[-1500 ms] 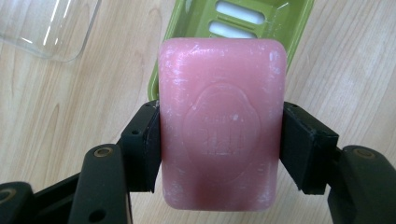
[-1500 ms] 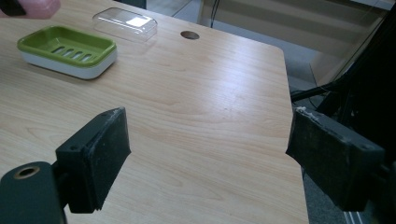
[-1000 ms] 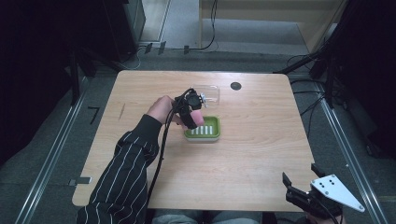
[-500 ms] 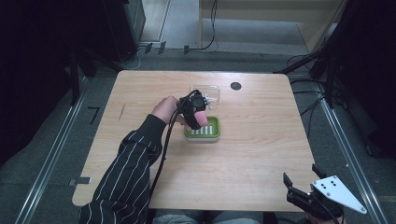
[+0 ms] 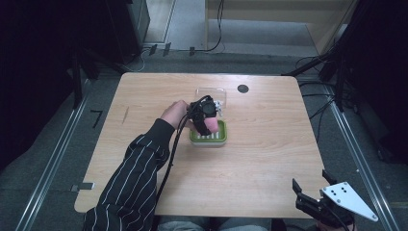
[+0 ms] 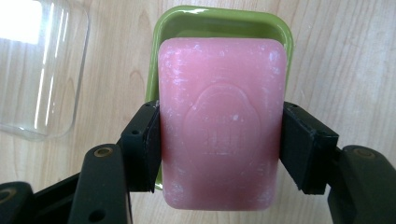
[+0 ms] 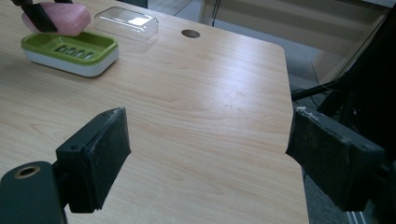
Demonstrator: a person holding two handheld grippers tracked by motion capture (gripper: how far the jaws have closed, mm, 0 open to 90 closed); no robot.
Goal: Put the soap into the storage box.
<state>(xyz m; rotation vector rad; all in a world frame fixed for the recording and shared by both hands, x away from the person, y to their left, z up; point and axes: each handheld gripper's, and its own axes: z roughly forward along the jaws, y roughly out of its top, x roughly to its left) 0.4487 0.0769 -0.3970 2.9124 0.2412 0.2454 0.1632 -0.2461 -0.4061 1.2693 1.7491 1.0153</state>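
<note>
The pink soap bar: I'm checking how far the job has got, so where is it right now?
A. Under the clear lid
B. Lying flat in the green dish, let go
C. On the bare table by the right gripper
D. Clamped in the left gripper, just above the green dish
D: the left gripper has both pads against the sides of the soap bar, which hangs over the green dish; the right gripper view shows it above the dish.

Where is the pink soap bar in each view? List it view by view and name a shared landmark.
High view: pink soap bar at table centre, in the left gripper, above the green soap dish.
Left gripper view: soap mid-frame, clamped between both jaws over the dish.
Right gripper view: soap top left, above the dish.
Shared landmark: the green soap dish.
</note>
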